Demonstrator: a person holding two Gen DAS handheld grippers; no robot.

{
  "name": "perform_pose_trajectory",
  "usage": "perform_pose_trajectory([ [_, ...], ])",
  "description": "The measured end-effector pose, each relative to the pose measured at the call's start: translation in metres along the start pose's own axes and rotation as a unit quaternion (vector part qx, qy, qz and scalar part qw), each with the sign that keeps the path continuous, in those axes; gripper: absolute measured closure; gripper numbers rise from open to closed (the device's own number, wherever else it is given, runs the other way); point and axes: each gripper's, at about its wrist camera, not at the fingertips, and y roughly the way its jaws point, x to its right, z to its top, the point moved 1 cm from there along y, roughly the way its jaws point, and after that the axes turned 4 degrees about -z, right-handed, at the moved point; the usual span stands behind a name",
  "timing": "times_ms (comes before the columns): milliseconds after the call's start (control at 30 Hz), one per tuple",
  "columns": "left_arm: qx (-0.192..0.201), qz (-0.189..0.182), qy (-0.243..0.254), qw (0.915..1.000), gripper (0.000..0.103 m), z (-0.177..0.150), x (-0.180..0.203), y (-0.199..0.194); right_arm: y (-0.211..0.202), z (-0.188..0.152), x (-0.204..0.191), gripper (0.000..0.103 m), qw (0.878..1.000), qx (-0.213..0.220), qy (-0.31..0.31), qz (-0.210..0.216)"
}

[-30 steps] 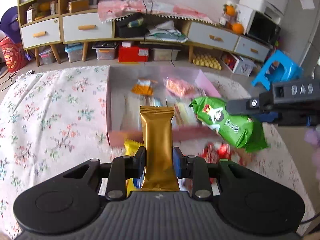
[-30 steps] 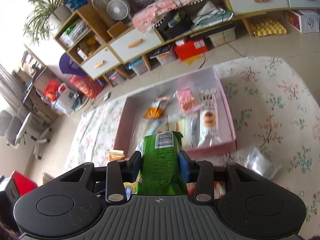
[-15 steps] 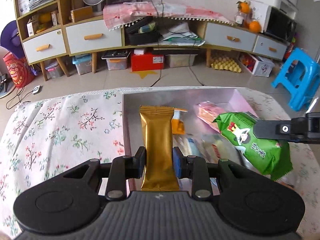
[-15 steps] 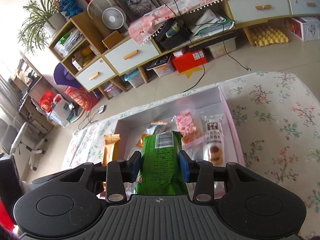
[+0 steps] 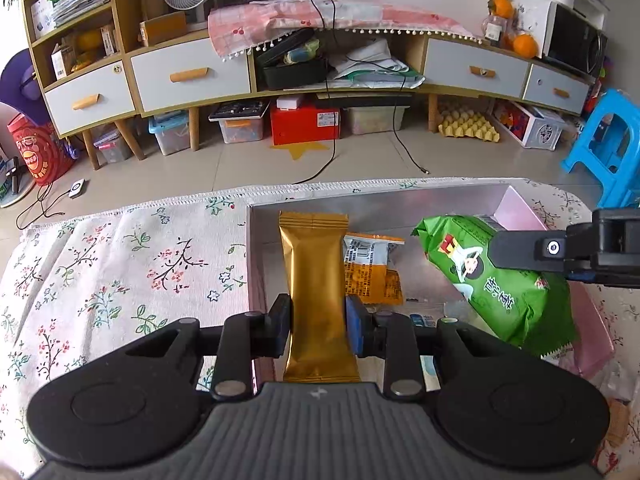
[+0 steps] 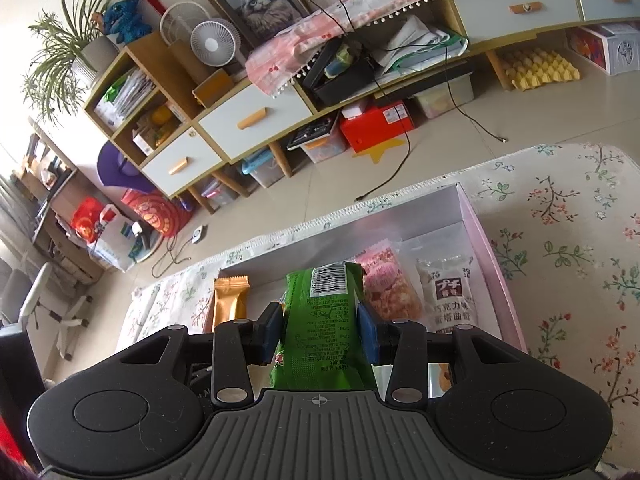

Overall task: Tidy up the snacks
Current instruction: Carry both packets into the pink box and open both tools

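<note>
My left gripper (image 5: 318,326) is shut on a gold snack packet (image 5: 316,280), held upright over the left part of the pink box (image 5: 520,210). My right gripper (image 6: 320,330) is shut on a green snack bag (image 6: 324,320) over the box's middle; the bag also shows in the left wrist view (image 5: 496,276). The gold packet shows in the right wrist view (image 6: 230,300). In the box lie an orange packet (image 5: 372,268), a pink packet (image 6: 384,280) and a white chocolate snack packet (image 6: 448,292).
The box (image 6: 480,232) sits on a floral tablecloth (image 5: 120,256) that spreads to its left and right (image 6: 572,248). Beyond the table's far edge are floor, a low cabinet (image 5: 192,76) and a blue stool (image 5: 608,148).
Both grippers have moved forward over the box with their packets still held. The box's near wall has passed under the grippers and its far wall is now close ahead.
</note>
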Motion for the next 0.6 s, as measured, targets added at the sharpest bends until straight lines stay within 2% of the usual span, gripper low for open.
perform_pose_trajectory([
  [100, 0.012, -0.002, 0.0, 0.9999, 0.072, 0.001, -0.001, -0.003, -0.001, 0.0, 0.0, 0.06, 1.0, 0.007, 0.002, 0.004],
  [167, 0.014, -0.007, 0.0, 0.9999, 0.058, 0.002, -0.002, -0.004, -0.002, 0.001, 0.001, 0.05, 1.0, 0.004, 0.007, 0.008],
  [233, 0.016, -0.006, 0.002, 0.9999, 0.053, 0.002, -0.002, -0.006, -0.004, 0.001, 0.001, 0.044, 1.0, 0.004, 0.01, 0.009],
  [600, 0.015, -0.02, 0.002, 0.9997, 0.036, -0.005, 0.0, -0.026, -0.025, -0.004, -0.003, 0.033, 1.0, 0.002, 0.002, 0.004],
])
